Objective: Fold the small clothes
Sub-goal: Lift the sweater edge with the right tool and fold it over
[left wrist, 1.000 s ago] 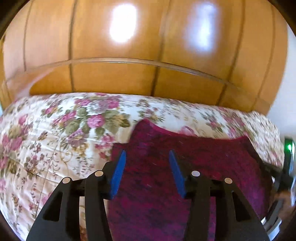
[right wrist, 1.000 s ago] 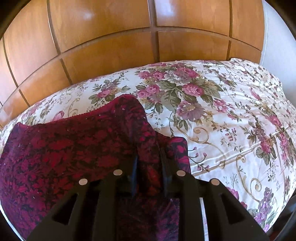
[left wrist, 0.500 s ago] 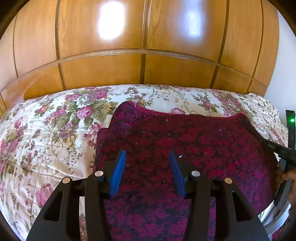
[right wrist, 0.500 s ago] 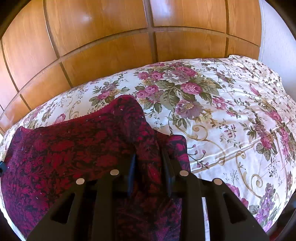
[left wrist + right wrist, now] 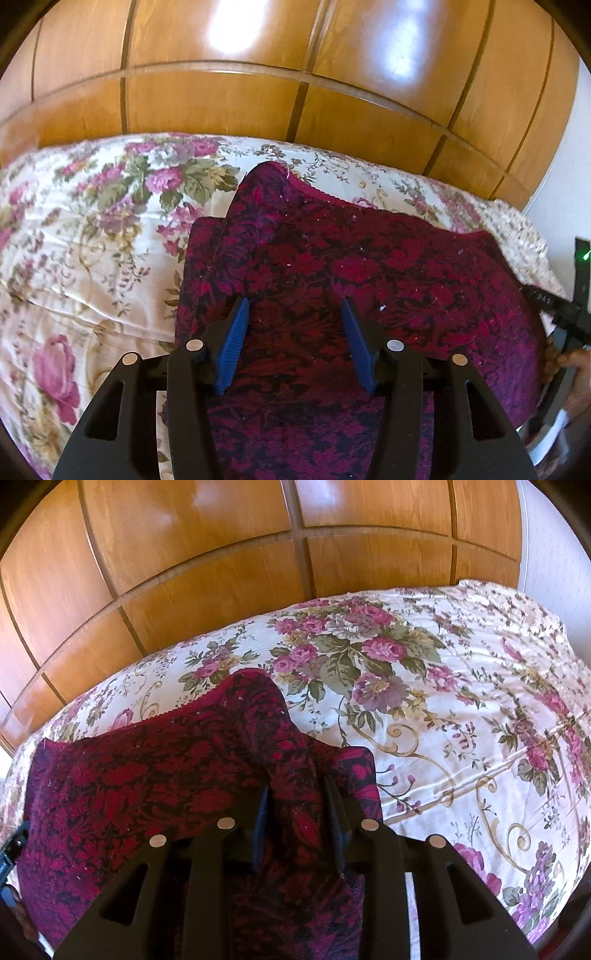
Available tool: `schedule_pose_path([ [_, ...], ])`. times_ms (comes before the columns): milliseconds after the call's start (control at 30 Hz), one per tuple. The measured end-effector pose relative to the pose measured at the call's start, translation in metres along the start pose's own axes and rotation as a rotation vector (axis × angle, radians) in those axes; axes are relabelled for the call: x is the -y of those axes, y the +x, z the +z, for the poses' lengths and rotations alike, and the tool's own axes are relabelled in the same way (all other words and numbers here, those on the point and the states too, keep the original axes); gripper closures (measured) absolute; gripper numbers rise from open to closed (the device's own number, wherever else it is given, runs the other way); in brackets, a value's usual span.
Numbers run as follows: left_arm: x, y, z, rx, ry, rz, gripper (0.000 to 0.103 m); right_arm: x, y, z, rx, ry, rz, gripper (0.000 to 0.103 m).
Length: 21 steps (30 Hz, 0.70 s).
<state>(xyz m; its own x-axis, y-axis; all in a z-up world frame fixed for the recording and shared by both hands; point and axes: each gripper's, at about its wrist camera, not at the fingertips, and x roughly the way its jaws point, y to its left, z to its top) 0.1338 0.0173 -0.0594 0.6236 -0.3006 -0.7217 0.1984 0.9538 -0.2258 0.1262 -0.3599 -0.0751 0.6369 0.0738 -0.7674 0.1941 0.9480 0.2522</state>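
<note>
A glossy wooden panelled wall (image 5: 229, 96) rises behind the bed and fills the top of both views; below it a cream floral bedspread (image 5: 85, 236) with pink roses and green leaves covers the whole bed; on the bedspread lies the dark red and magenta patterned knit garment (image 5: 369, 273), spread mostly flat, with 1 rounded corner reaching toward the wall and a folded flap along its edge.

The left gripper (image 5: 295, 314) hangs over the garment with its 2 blue pads apart at a medium width; its jaws have just been opening a little; fabric shows between and beneath them, but the pads do not press on it.

The right gripper (image 5: 295, 794) sits at the garment's other edge, beside bare bedspread; its jaws stand narrow and have just been opening; a raised ridge of the knit runs up between them, and whether the pads pinch it I cannot tell.

At the right edge of the left view, a person's hand (image 5: 570, 363) holds the right gripper.
</note>
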Motion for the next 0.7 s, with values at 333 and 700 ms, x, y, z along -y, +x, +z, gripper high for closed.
schedule_pose_path([
  [333, -0.002, -0.018, 0.003, 0.025, -0.022, -0.02, 0.052, 0.017, -0.026, 0.005, -0.02, 0.105, 0.035, 0.01],
  [700, 0.025, -0.044, -0.015, 0.051, 0.037, -0.053, 0.052, 0.068, -0.041, -0.052, -0.143, 0.228, 0.235, 0.003],
])
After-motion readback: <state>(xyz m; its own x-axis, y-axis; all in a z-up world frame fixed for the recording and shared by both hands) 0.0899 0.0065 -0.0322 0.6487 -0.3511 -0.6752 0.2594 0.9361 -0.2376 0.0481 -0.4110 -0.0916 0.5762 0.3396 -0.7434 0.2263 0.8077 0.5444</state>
